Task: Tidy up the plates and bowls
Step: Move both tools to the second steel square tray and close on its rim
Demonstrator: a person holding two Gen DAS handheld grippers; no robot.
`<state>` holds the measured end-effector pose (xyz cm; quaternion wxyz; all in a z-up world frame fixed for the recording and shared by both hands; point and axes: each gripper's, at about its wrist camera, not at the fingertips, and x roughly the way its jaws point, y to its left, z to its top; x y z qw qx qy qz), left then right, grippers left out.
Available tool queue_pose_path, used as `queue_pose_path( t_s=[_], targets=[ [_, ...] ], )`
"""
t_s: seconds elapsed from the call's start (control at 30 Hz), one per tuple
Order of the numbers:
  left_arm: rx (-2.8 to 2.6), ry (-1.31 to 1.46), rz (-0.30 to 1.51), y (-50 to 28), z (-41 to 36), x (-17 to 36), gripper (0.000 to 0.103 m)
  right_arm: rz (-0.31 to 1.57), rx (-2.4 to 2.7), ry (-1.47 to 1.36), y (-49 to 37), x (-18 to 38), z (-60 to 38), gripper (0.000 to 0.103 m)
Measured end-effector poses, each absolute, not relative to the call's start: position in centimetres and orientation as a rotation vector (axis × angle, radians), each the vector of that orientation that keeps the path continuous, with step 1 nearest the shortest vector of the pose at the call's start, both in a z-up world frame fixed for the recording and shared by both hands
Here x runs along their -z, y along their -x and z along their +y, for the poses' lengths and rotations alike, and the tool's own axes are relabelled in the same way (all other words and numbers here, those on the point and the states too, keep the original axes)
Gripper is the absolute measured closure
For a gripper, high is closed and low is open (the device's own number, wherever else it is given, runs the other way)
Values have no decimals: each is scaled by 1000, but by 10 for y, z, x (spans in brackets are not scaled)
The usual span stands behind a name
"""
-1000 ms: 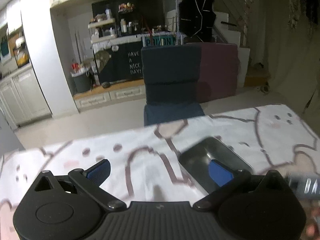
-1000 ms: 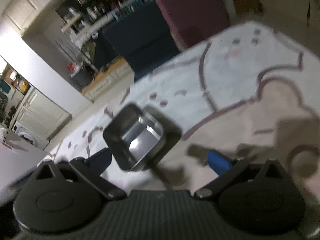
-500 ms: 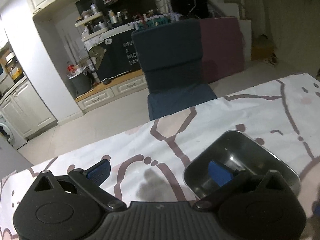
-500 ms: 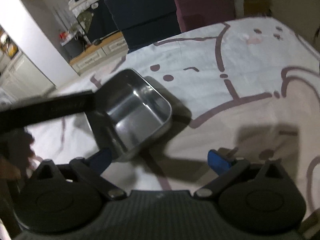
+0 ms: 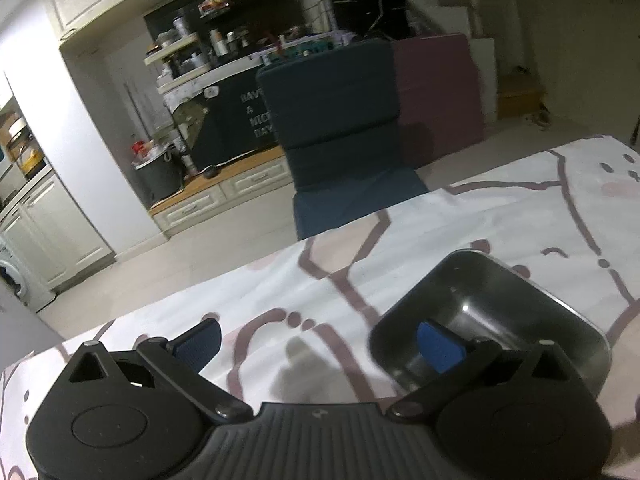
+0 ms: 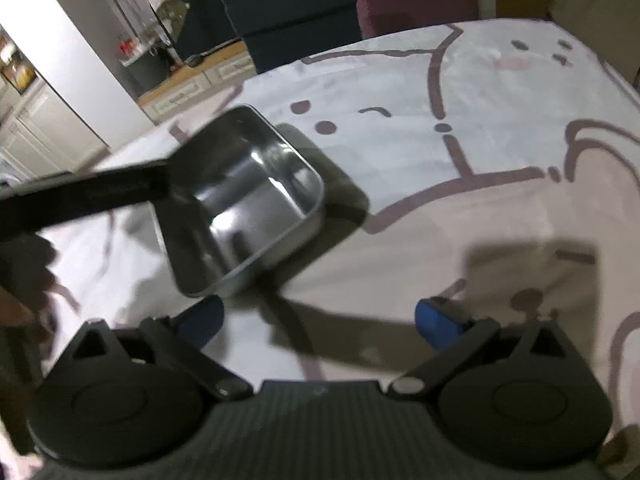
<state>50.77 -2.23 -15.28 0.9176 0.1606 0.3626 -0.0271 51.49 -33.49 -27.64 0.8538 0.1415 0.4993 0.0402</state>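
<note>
Resting on the patterned cloth of the worktop (image 6: 460, 80), a square steel bowl (image 6: 256, 200) sits ahead and left of the right tool (image 6: 318, 316), whose blue-padded fingers (image 6: 434, 318) stand wide apart and hold nothing. The left tool (image 5: 320, 340) is also spread wide and grips nothing; its right finger (image 5: 438, 344) reaches over the bowl's near rim into the bowl (image 5: 500, 312). Beyond the worktop stands a dark blue chair (image 5: 340, 128).
</note>
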Motion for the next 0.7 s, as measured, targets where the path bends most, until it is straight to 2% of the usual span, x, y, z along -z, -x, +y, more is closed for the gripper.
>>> queue_pose_path(
  t_s=[0.2,0.7],
  targets=[
    [70,-327,762,-517,-28,163,0,969,-105,-430,-515,261,-343,0],
    [14,-323,767,-528,-17,175,0,1015,-87,-286,-529,278,-323,0]
  ],
)
